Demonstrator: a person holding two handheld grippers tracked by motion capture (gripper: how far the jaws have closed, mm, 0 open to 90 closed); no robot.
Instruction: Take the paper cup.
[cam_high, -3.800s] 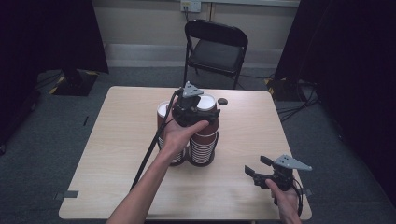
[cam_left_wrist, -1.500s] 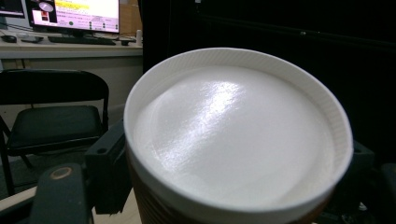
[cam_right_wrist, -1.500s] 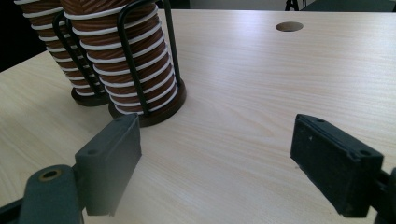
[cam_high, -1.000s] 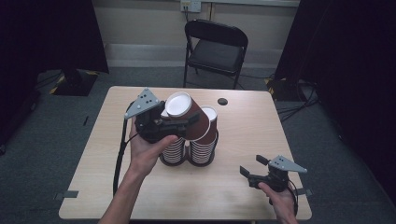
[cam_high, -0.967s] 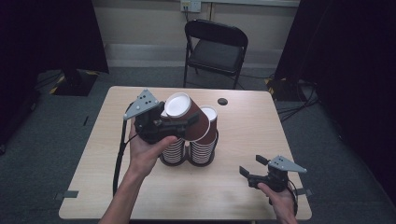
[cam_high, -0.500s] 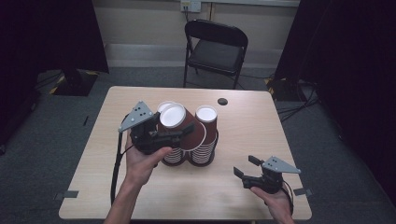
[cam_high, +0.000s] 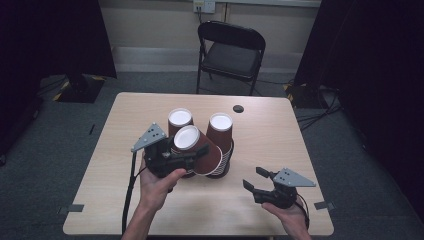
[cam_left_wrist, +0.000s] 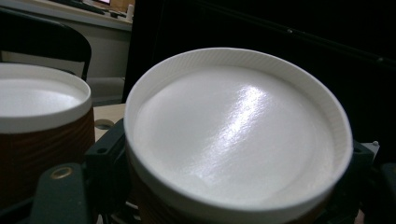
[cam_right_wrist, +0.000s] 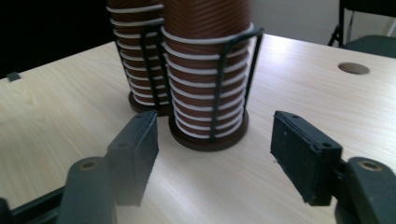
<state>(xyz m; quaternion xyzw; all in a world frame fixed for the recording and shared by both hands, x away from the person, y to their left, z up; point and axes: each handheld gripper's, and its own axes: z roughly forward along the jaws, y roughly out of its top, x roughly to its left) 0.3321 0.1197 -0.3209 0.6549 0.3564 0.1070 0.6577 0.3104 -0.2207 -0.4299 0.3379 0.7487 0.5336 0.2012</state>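
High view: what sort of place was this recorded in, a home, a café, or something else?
Most likely a recording studio or lab, not a café. Black curtains hang at both sides, a lone wooden table stands on grey carpet, and a black folding chair sits empty against a bare wall with an outlet.

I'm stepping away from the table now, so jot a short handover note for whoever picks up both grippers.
Left gripper: shut on a brown cup, held tilted above the table, white bottom toward the camera, in front of the stacks.
Right gripper: jaws open with nothing between them, just been closing a little, low over the table's near right, aimed at the stack base.
Things: two stacks of upside-down brown cups, left stack and right stack, stand in a black wire holder mid-table.
Done: one cup lifted clear.
Left: probably set the cup down or restack it; the right gripper may steady the holder.
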